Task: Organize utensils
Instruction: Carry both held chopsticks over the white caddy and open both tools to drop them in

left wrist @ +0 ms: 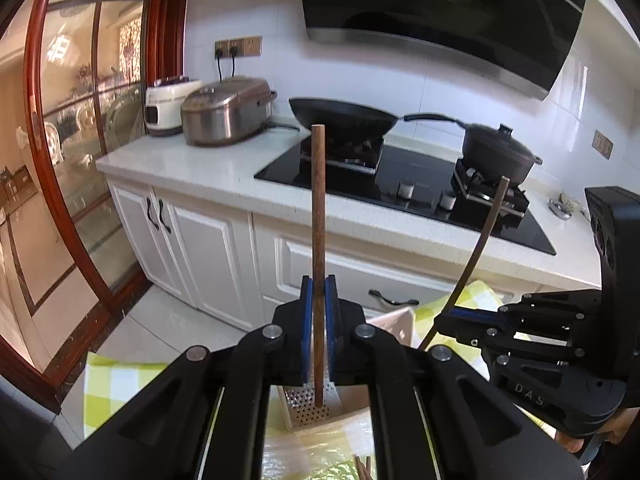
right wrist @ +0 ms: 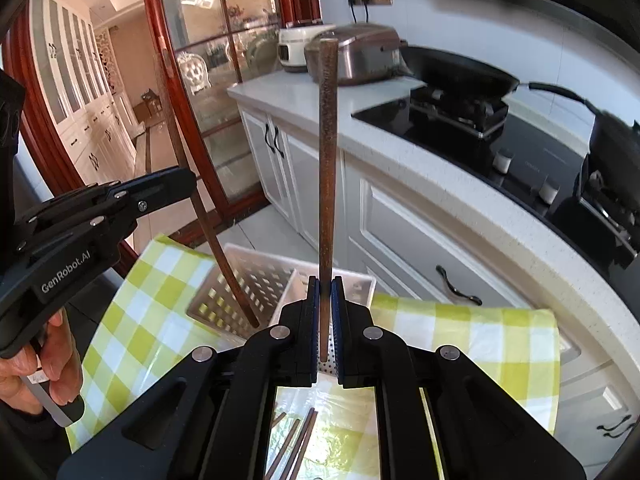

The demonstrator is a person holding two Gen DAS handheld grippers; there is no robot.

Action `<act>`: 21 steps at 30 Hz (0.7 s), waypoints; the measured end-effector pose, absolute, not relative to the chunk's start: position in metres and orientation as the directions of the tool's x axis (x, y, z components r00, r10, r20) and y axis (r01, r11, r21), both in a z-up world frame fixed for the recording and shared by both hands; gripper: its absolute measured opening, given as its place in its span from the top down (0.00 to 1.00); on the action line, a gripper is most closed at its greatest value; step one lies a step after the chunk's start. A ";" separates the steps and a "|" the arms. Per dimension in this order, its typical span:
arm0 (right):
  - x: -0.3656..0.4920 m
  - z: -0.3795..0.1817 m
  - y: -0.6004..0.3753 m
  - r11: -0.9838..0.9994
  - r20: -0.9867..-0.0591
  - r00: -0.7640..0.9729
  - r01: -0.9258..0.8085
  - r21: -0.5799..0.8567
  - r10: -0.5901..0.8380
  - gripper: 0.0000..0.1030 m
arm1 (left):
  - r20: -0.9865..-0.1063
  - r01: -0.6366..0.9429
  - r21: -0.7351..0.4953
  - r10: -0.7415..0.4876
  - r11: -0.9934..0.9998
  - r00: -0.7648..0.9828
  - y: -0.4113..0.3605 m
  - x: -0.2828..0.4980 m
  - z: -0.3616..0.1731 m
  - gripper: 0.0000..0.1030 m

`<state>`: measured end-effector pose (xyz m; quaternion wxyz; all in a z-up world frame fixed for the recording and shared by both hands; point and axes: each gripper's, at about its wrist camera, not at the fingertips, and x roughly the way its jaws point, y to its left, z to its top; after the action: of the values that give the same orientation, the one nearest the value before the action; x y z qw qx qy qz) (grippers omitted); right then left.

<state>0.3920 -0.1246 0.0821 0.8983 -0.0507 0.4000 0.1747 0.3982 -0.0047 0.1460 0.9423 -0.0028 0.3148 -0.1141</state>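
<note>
1. Left wrist view: the left gripper (left wrist: pixel 319 312) had its fingers (left wrist: pixel 306 320) clamped shut on a chopstick (left wrist: pixel 319 216), which stood upright above the holder (left wrist: pixel 310 406) on the checked cloth (left wrist: pixel 116 384). The right gripper (left wrist: pixel 452 316) came in from the right, pinching its own chopstick.
2. Right wrist view: the right gripper (right wrist: pixel 326 312) was closed tight on a second chopstick (right wrist: pixel 327 168), over the basket (right wrist: pixel 240 288). More chopsticks (right wrist: pixel 298 444) lay loose on the desk (right wrist: pixel 348 436) below.
3. To my eye, each stick wanted lowering tip-first into the holder, kept vertical, one hand at a time so they wouldn't clash.
</note>
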 end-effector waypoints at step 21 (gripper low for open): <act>0.411 0.052 -0.128 0.938 -0.789 0.563 -0.342 0.047 0.245 0.87 | -0.725 0.171 -0.046 -0.150 0.984 0.672 0.007 0.423 0.096 0.65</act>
<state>0.4115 -0.1284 0.0516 0.8823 -0.0560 0.4368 0.1663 0.4225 0.0073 0.0955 0.9143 0.0130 0.3952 -0.0877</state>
